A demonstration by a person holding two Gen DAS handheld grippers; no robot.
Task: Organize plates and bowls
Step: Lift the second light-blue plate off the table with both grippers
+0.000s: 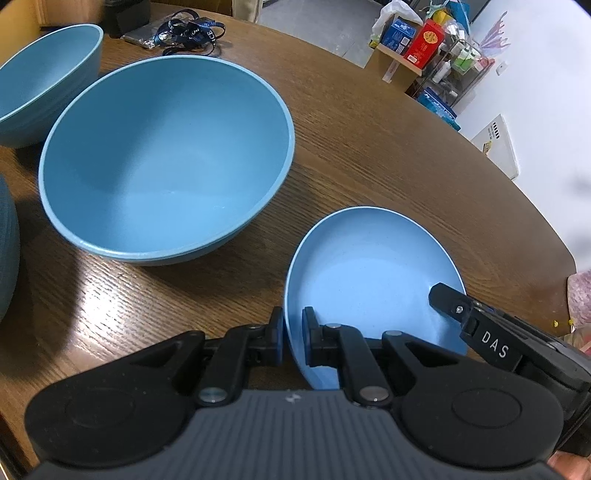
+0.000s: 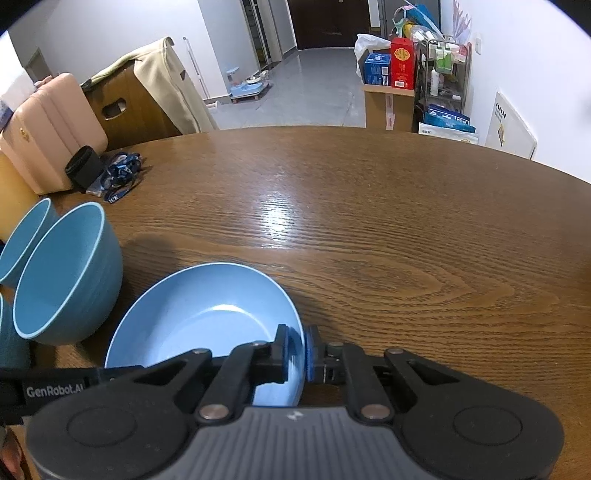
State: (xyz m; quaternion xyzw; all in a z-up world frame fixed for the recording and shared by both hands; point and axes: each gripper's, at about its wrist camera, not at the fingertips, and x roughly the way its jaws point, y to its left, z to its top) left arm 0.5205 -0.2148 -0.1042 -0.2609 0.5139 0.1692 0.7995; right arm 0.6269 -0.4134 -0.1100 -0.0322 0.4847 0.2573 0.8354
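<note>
Bowls in blue line the left of the wooden tabletop (image 1: pixel 369 147). At the far left of the left wrist view stands a deep bowl (image 1: pixel 44 81), cut by the frame edge, and just beside it to the right sits the large bowl (image 1: pixel 166 155), upright and empty. Behind them lies a tangled blue lanyard (image 1: pixel 192 31) next to a black cylinder (image 1: pixel 125 16).

Right of the large bowl, near the tabletop's near edge, is the shallow plate (image 1: pixel 369 280), light blue and tilted, its left rim raised. The left claw (image 1: pixel 293 338) is clamped on that left rim, one blue pad outside the rim and one inside. Across the plate, the right claw (image 1: pixel 441 295) reaches in from the right and meets the opposite rim.

From the right wrist view, the same plate (image 2: pixel 207 317) sits just right of the large bowl (image 2: pixel 70 273), and the right claw (image 2: pixel 297 352) is clamped on the plate's right rim, pads on either side. The left claw's black body shows at the lower left edge. Past the tabletop stand a pink suitcase (image 2: pixel 48 129), a cardboard box draped with beige cloth (image 2: pixel 147 96), and a cluttered shelf rack (image 2: pixel 443 70).
</note>
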